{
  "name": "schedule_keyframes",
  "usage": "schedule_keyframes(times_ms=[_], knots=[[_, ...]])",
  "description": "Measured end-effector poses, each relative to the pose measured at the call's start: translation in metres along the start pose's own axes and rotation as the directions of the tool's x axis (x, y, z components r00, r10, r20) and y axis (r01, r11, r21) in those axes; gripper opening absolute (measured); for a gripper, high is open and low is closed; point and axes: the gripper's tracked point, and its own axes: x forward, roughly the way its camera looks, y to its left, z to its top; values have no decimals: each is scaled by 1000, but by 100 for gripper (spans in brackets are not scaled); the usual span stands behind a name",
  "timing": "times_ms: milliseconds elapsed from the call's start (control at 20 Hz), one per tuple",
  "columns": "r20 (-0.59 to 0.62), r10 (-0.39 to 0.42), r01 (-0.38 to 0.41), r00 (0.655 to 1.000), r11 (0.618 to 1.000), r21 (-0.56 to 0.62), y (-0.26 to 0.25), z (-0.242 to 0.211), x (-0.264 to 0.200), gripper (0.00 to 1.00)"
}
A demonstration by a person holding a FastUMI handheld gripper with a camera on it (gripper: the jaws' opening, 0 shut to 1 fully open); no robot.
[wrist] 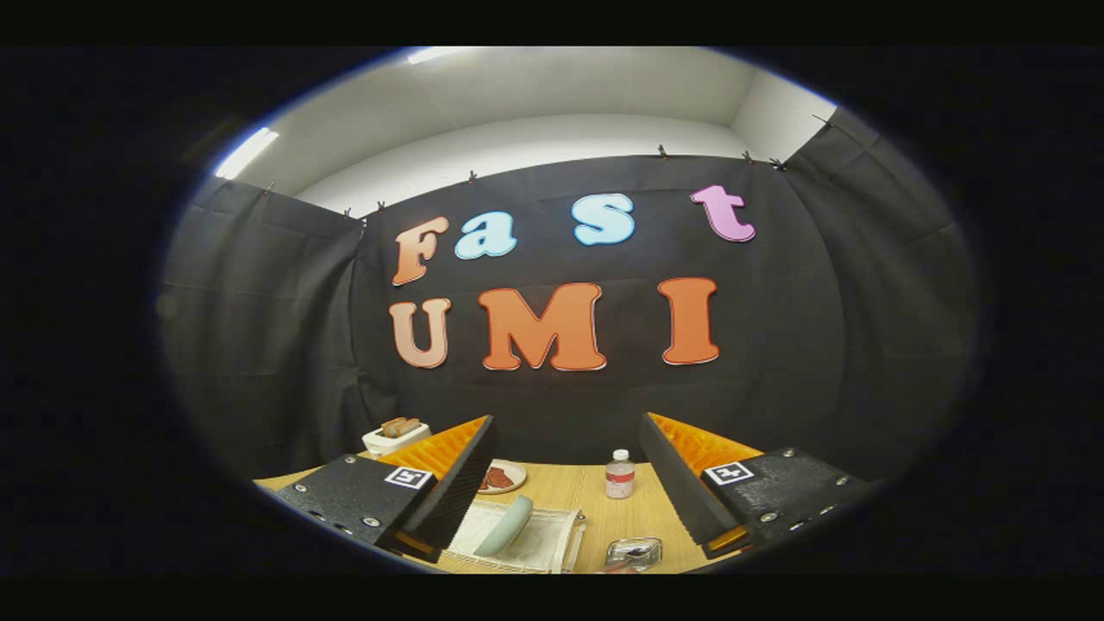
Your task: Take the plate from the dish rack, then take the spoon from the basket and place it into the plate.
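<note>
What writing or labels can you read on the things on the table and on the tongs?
bottle: its label is too small and blurred to read.
tongs, open and holding nothing: a square black-and-white marker sits on each finger, showing a pattern and no words.
plate, dish rack, basket: no text visible.
Nothing here can be quoted.
</note>
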Motion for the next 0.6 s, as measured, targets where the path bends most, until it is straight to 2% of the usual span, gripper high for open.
schedule_keyframes(times_ms=[350,600], knots=[[-38,12,-13,999,1000,-15,11,0,8,98],[-158,69,-63,985,997,39,31,-26,21,99]])
